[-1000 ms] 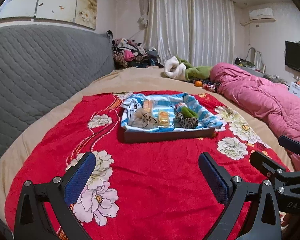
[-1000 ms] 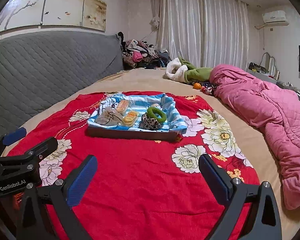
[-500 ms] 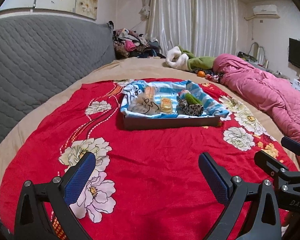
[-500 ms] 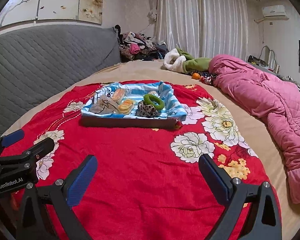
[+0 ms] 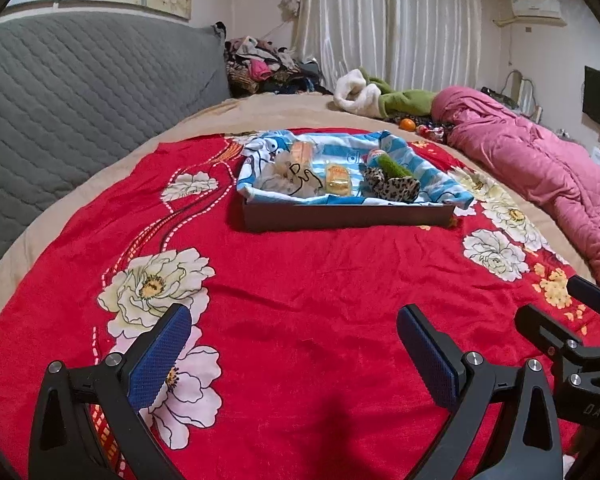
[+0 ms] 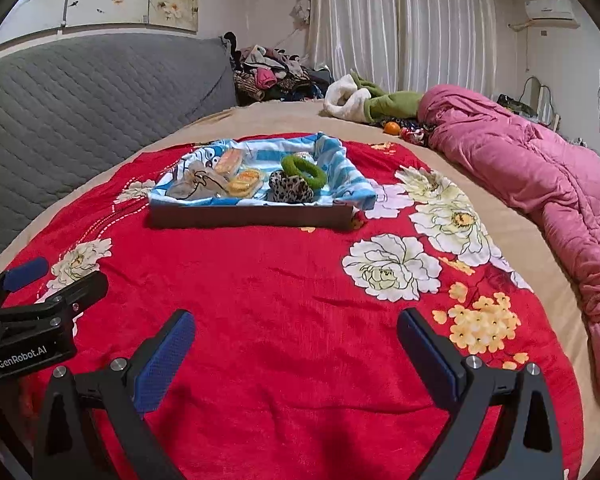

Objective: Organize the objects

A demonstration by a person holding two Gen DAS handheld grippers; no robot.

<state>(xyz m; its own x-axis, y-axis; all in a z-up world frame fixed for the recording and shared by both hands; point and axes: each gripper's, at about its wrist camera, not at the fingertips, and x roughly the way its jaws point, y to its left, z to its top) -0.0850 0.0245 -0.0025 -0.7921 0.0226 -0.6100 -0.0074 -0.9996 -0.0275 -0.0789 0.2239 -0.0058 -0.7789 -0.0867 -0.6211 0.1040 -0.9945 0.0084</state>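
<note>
Left wrist view: the left gripper (image 5: 294, 354) hangs over the red blanket (image 5: 300, 300), jaws released and empty; the tray (image 5: 340, 216) sits toward the bed's far side. Right wrist view: the right gripper (image 6: 296, 354), jaws likewise released, faces the tray (image 6: 248, 216) holding a green ring (image 6: 303, 170).

Plush red floral blanket (image 5: 300, 280), quilted pink comforter (image 5: 540, 176), dark matt tray (image 5: 340, 216) with striped cloth lining.

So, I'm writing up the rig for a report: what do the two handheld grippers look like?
Both are matte black frames with silver bolt heads and two angled fingers faced with blue textured pads. The left gripper shows white "GenRobot.AI" lettering on its side in the right wrist view; the right gripper shows embossed "DAS" on its side in the left wrist view. No cables or sleeves are visible.
</note>
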